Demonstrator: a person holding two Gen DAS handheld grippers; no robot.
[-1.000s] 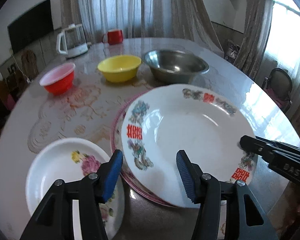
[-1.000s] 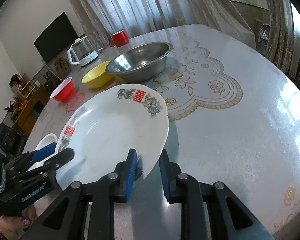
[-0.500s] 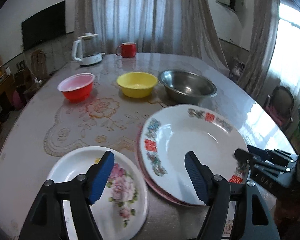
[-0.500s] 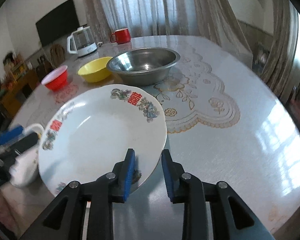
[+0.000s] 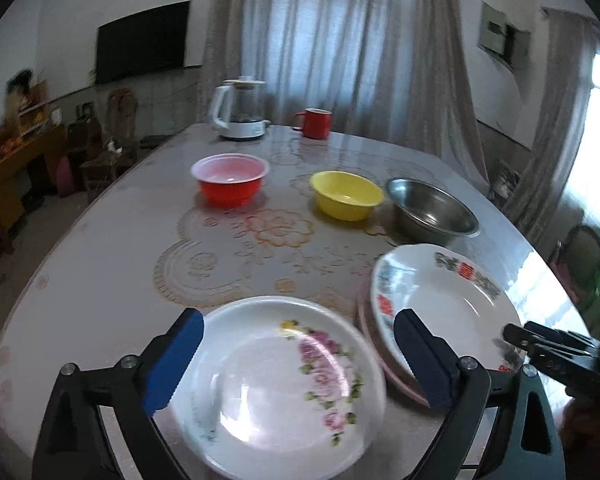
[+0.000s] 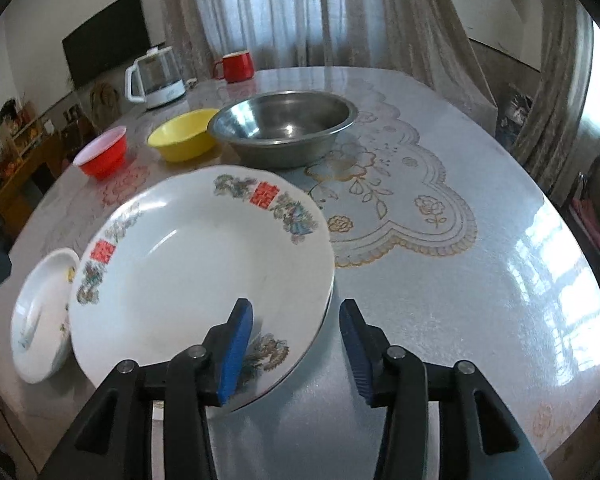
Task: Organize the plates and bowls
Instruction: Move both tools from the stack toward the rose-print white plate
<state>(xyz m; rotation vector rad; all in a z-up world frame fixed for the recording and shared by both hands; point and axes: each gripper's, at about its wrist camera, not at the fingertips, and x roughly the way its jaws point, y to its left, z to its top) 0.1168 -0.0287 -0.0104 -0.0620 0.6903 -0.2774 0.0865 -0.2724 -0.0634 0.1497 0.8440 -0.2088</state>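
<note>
While the right tongs (image 6: 296,344) open, the plate (image 6: 188,264) rim lies between them.

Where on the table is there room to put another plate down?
Right of the big plate and metal bowl, the table is bare. Another bare patch lies between the red bowl and flowered plate. The bowls sit close together.

— What carries it all?
— A glossy round surface (image 6: 480,280) with pale lace-patterned flowers.
— And directly on it?
— At the far edge a white-based glass kettle (image 5: 242,110) and a red enamel mug (image 5: 315,123); nearer, a red plastic bowl (image 5: 229,179), a yellow plastic bowl (image 5: 346,194), a steel basin (image 6: 284,128); nearest, a white rose-printed plate (image 5: 276,384) beside a pink-rimmed plate (image 5: 374,354).
</note>
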